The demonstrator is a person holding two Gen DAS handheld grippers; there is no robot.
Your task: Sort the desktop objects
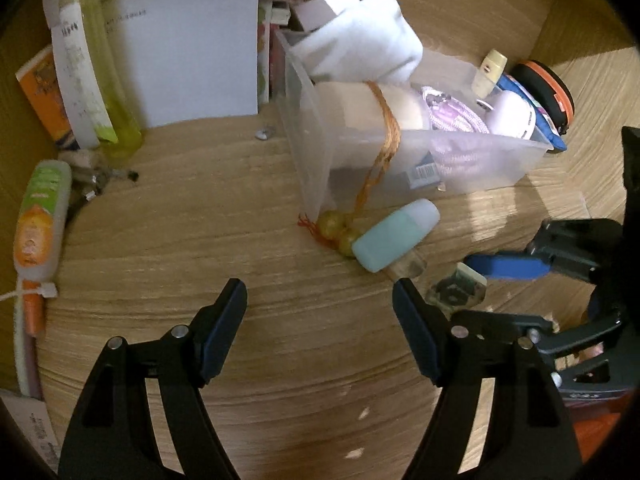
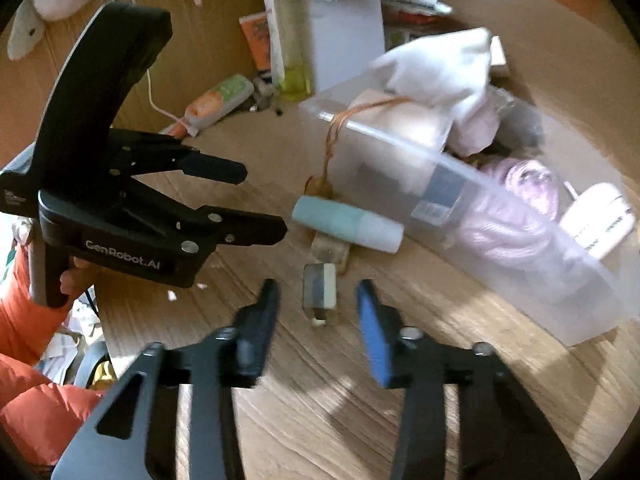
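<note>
A clear plastic bin [image 1: 472,160] [image 2: 500,248] on the wooden desk holds a white cloth [image 1: 368,48], purple cord [image 2: 516,216] and other items. A teal bottle with a pale cap [image 1: 394,236] [image 2: 346,224] lies in front of it, beside yellow beads on an orange string [image 1: 340,232]. A small metal block [image 2: 319,292] [image 1: 456,290] lies just ahead of my right gripper [image 2: 318,300], which is open around it without touching. My left gripper [image 1: 320,300] [image 2: 266,204] is open and empty, hovering left of the bottle.
A tube with orange and green label [image 1: 38,216] [image 2: 220,100], a yellow-green bottle [image 1: 104,80], papers [image 1: 188,52] and books stand at the back left. An orange-rimmed round case [image 1: 548,88] sits behind the bin.
</note>
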